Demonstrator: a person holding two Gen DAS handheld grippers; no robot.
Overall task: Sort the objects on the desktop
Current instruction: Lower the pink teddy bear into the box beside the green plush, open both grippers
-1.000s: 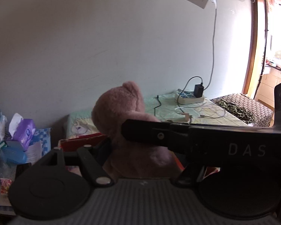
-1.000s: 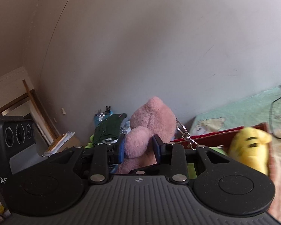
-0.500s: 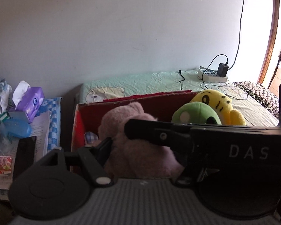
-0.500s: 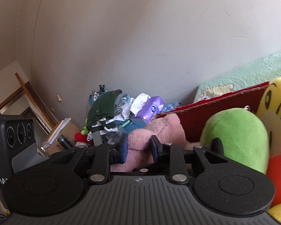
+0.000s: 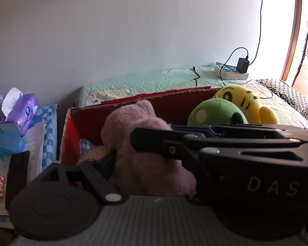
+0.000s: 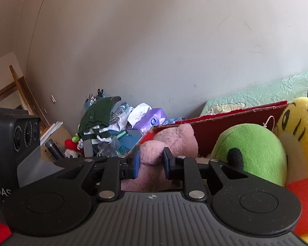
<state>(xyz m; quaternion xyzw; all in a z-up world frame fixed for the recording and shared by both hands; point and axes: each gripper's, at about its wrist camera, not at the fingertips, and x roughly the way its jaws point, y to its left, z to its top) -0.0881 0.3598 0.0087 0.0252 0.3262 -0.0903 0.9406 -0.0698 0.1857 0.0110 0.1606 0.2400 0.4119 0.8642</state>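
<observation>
Plain grey wall (image 6: pixel 174 51), mint bedsheet (image 5: pixel 158 82), red box (image 5: pixel 174 102), right jaws clamping pink bear (image 6: pixel 152 153), left's unclear

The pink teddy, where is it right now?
The pink teddy sits at the left end of the red box, pinched by the right gripper, with the green plush to its right.

three plush toys: one pink (image 6: pixel 170 143), one green (image 6: pixel 254 151), one yellow (image 6: pixel 297 123), one red box (image 5: pixel 174 104), one tissue pack (image 5: pixel 22 110)
</observation>
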